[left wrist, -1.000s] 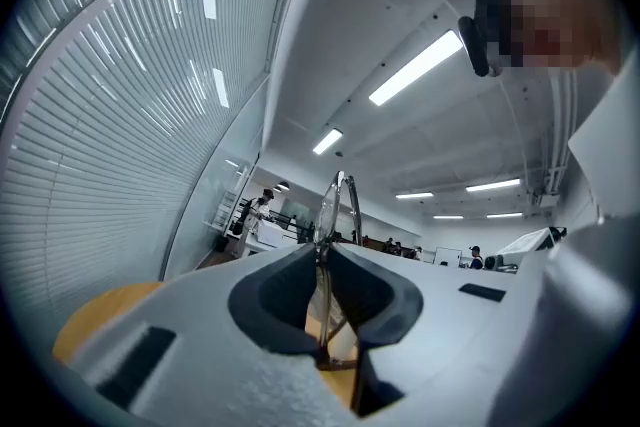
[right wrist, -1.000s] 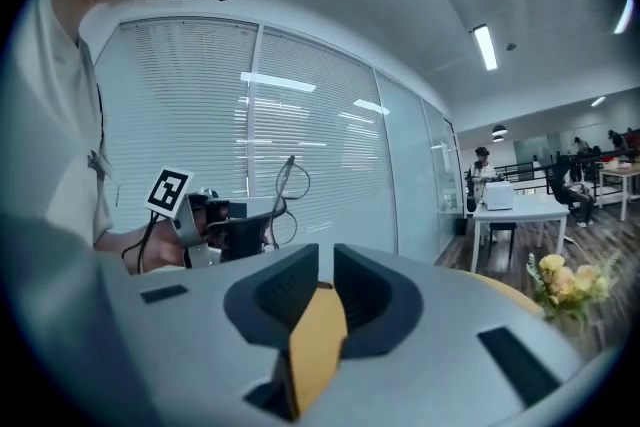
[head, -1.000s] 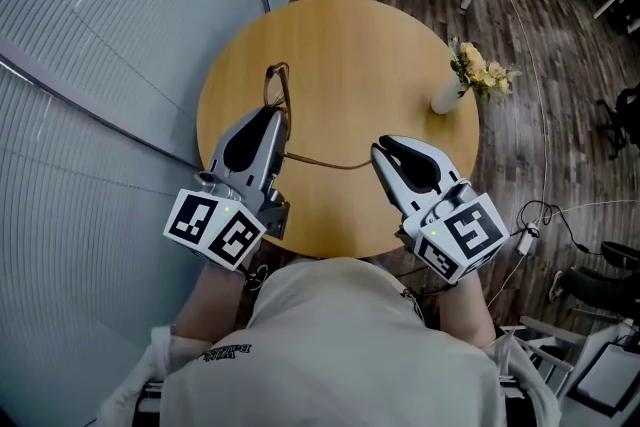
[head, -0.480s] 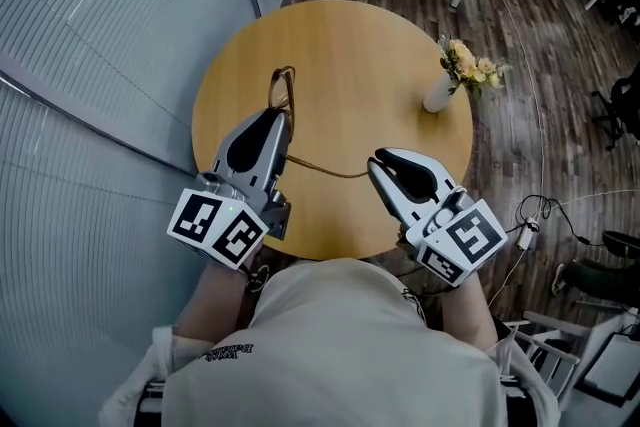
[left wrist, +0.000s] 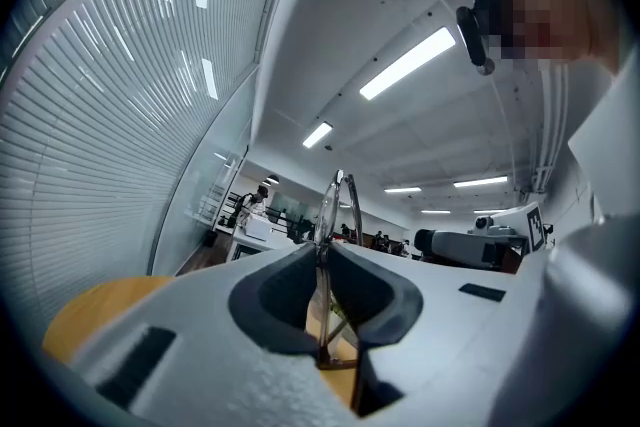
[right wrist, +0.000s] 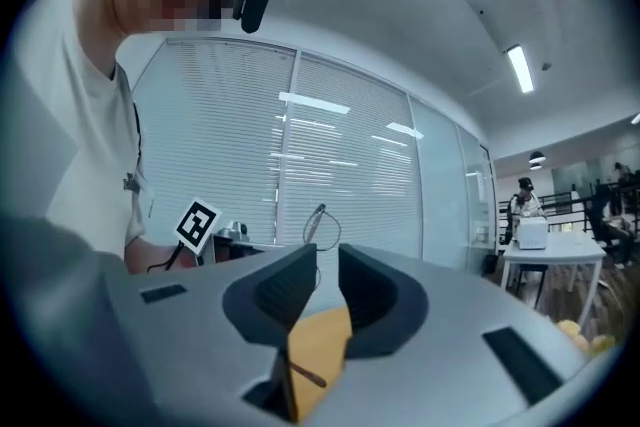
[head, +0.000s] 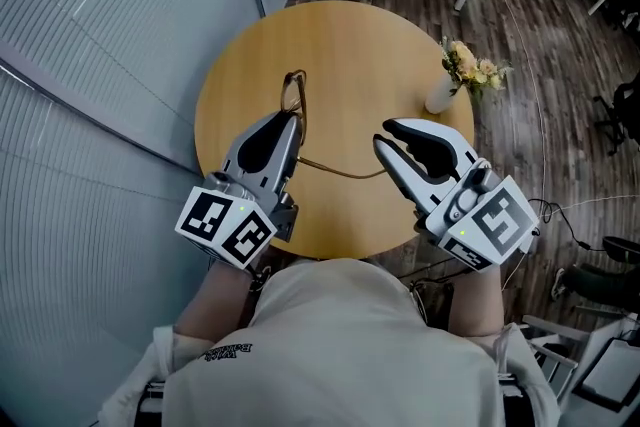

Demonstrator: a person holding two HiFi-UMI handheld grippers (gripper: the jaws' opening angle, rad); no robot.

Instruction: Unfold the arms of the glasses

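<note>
Surface: a round wooden surface (head: 350,45) stood in front of the person, beside a wall of slatted blinds (head: 90,65).
Glasses: the glasses (head: 293,95) were over the left part of the surface, at the tip of the left gripper, with the lenses standing on edge above the jaws in the left gripper view (left wrist: 335,205).
Left gripper: the left gripper (head: 290,115) pointed away from the person, and its jaws were pressed onto the thin frame of the glasses, which ran straight down the slot between the dark pads (left wrist: 322,250).
Arm of the glasses: one thin arm (head: 340,170) was swung out from the frame and reached across the surface towards the right gripper.
Right gripper: the right gripper (head: 386,135) was on the right, angled towards the left gripper. Its jaws stood spread, with the wood showing through the gap (right wrist: 328,260). The end of the arm (right wrist: 305,377) lay low in that gap, and no pad could be seen pressing on it.
Far view from the right gripper: the glasses (right wrist: 318,220) showed against the blinds.
Vase: a small white vase (head: 438,97) of flowers stood at the right edge of the surface, well apart from both grippers.
Floor: dark wooden boards (head: 520,25) surrounded the surface.
</note>
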